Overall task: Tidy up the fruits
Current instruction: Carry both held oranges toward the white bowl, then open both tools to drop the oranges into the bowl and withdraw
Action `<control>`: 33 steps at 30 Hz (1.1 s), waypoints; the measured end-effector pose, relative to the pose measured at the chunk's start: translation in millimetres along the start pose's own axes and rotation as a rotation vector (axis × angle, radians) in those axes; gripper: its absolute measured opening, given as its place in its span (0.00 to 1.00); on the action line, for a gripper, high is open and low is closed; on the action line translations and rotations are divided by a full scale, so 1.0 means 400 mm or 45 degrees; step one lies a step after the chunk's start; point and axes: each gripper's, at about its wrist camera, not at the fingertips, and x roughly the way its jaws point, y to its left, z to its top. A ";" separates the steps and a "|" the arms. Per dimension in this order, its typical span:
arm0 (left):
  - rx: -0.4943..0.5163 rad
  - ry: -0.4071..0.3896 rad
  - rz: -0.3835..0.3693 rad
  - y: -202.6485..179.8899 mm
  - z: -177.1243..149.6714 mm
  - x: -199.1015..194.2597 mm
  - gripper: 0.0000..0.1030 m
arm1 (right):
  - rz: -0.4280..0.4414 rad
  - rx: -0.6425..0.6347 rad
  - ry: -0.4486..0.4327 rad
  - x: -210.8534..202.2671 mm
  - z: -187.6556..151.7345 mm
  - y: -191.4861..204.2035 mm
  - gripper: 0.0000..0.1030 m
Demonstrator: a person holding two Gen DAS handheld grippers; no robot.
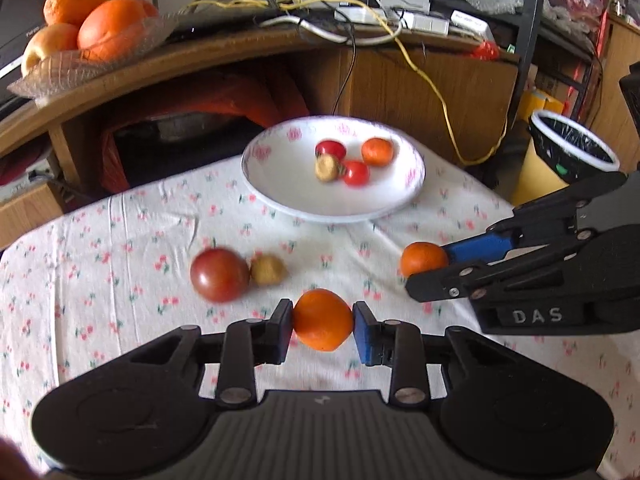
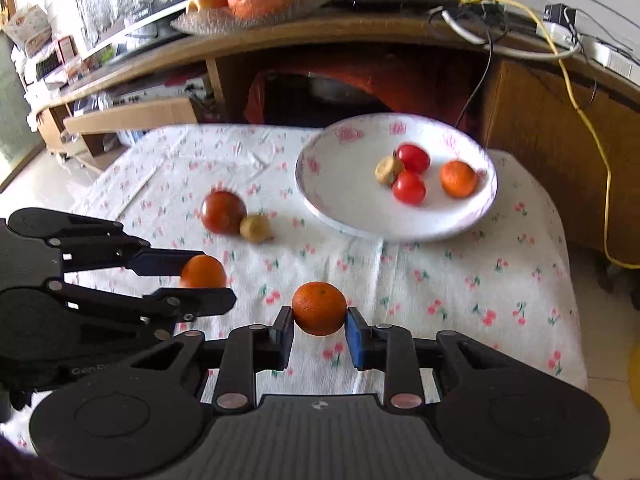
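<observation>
My left gripper (image 1: 322, 322) is shut on a small orange mandarin (image 1: 324, 312), low over the flowered cloth. To its right, my right gripper (image 1: 432, 268) is shut on a second mandarin (image 1: 422, 258). In the right wrist view that mandarin (image 2: 319, 306) sits between the pads of the right gripper (image 2: 319, 320), and the left gripper (image 2: 210, 282) holds its own mandarin (image 2: 202, 270) at the left. A white flowered plate (image 1: 280, 184) (image 2: 344, 184) beyond holds two cherry tomatoes, a mandarin and a small brown fruit. A big tomato (image 1: 219, 274) and another brown fruit (image 1: 268, 269) lie on the cloth.
A curved wooden desk (image 1: 240, 52) stands behind the table, with a glass dish of large oranges and an apple (image 1: 100, 28) and loose cables. A bin with a black liner (image 1: 572, 148) stands off the table's right side. The cloth's right edge drops away beside it.
</observation>
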 end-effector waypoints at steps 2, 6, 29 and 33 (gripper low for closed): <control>0.012 -0.015 0.005 -0.004 0.020 0.006 0.40 | -0.001 0.010 -0.023 0.000 0.016 -0.006 0.22; 0.011 -0.047 0.026 -0.003 0.064 0.033 0.40 | -0.032 0.024 -0.063 0.010 0.052 -0.024 0.22; 0.001 -0.062 0.111 0.015 0.173 0.176 0.41 | -0.101 0.145 -0.125 0.097 0.123 -0.132 0.28; -0.006 -0.077 0.120 0.020 0.173 0.160 0.46 | -0.100 0.147 -0.149 0.087 0.127 -0.136 0.32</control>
